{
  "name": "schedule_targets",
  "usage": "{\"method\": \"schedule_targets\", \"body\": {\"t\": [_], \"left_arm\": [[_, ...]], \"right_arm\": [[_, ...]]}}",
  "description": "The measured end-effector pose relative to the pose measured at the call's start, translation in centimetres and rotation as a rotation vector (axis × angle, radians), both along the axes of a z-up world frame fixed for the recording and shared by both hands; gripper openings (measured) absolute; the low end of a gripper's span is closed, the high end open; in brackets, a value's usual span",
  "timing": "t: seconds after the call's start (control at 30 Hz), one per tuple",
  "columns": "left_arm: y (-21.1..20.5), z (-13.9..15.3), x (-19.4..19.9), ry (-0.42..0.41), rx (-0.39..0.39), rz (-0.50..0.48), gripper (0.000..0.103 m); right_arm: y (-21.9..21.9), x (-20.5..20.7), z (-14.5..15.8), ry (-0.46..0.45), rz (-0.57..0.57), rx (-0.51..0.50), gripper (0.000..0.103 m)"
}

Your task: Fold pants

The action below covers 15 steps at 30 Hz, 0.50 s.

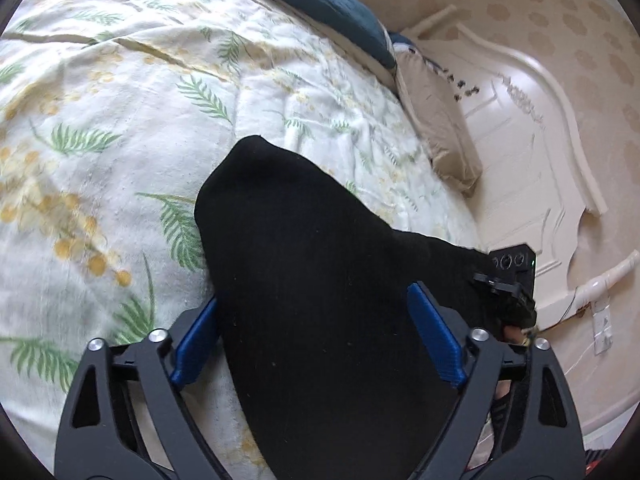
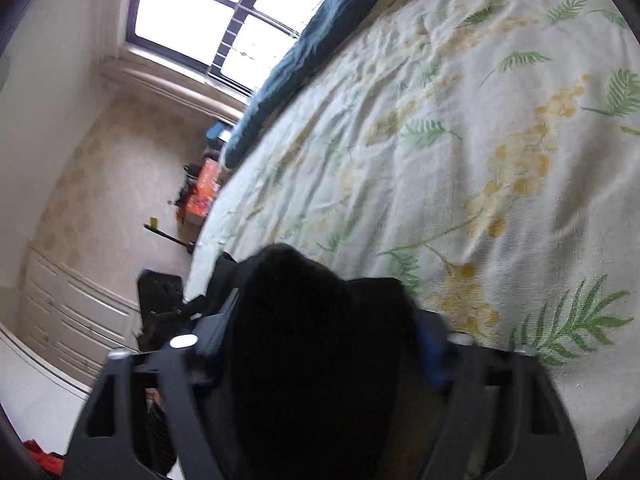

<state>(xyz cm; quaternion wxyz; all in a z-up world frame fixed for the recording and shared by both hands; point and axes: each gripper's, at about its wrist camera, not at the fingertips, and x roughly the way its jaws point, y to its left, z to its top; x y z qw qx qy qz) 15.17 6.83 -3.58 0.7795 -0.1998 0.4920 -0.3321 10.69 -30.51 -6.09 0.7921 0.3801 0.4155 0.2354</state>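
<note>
The black pants [image 1: 312,272] lie on the floral bedspread [image 1: 120,128] and run forward between the fingers of my left gripper [image 1: 314,312]. Its blue pads [image 1: 434,336] stand wide apart on either side of the cloth, so it is open. At the right of that view the other gripper [image 1: 508,280] sits at the pants' far edge. In the right wrist view the black pants [image 2: 312,352] fill the space between the fingers of my right gripper [image 2: 320,316]. The cloth hides the fingertips and the view is blurred, so its grip is unclear.
A dark blue duvet [image 1: 320,0] and a beige pillow [image 1: 440,128] lie along the far side of the bed. A white headboard [image 1: 540,140] stands to the right. In the right wrist view a window [image 2: 216,20], white drawers [image 2: 76,312] and an orange box [image 2: 202,192] flank the bed.
</note>
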Motion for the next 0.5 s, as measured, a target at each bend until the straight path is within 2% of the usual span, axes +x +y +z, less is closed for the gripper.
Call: {"method": "schedule_targets", "body": {"t": [0.03, 0.17, 0.33, 0.5], "left_arm": [[-0.2, -0.1, 0.1, -0.005, 0.049, -0.004, 0.062], [0.1, -0.1, 0.2, -0.005, 0.050, -0.002, 0.035], [0.8, 1.1, -0.3, -0.057, 0.042, 0.010, 0.024], [0.7, 3.9, 0.1, -0.129, 0.071, 0.019, 0.020]], "right_arm": [[0.0, 0.0, -0.2, -0.002, 0.004, 0.008, 0.048], [0.1, -0.4, -0.2, -0.022, -0.003, 0.021, 0.042], [0.6, -0.4, 1.1, -0.074, -0.025, 0.009, 0.038], [1.8, -0.1, 3.6, -0.157, -0.046, -0.034, 0.037]]}}
